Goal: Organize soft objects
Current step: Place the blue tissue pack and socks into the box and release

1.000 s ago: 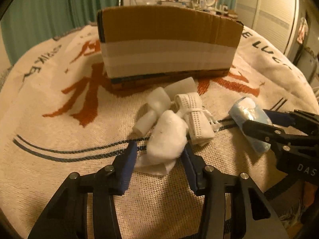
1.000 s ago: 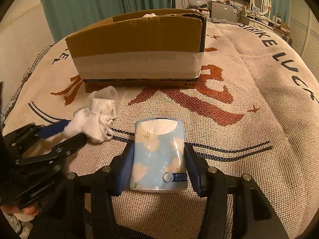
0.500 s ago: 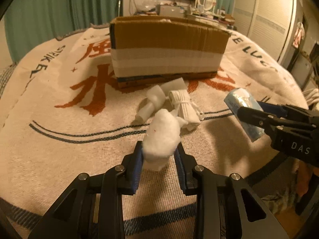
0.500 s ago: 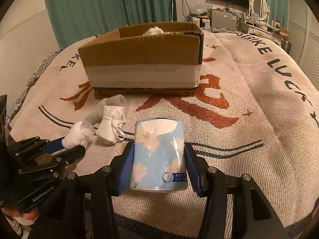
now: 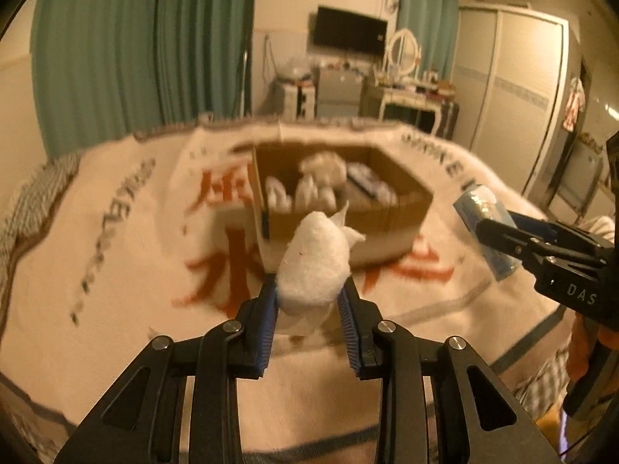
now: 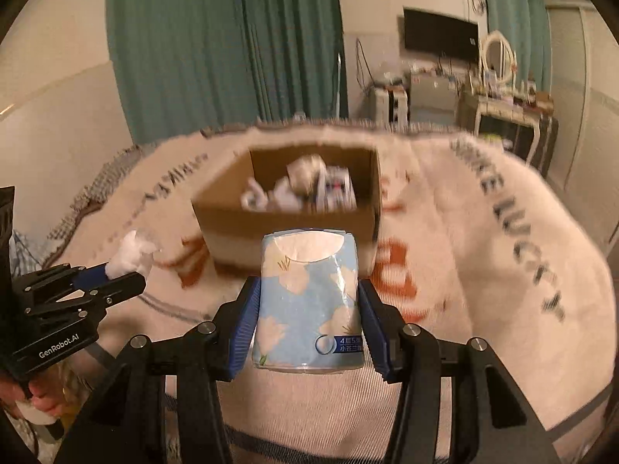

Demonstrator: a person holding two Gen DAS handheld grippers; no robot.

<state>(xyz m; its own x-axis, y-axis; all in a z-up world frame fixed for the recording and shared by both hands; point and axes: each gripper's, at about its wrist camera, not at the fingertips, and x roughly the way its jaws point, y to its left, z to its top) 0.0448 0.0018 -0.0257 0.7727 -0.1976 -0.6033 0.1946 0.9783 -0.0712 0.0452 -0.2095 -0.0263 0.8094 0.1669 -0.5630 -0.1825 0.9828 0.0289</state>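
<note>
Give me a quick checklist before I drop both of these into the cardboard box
1. Left gripper clamped on the white fluffy wad: ok.
2. Right gripper clamped on the blue tissue pack: ok.
3. Cardboard box open on top: ok.
4. Free room inside the box beside the soft items already there: cannot tell, view is blurred.
5. Both loads over the box opening: not ok, both sit short of its near wall.
6. The two grippers apart from each other: ok.

Teal curtains (image 5: 143, 42) left — wall TV (image 5: 350, 34), white wardrobe (image 5: 510, 89) right — warm dim light.
</note>
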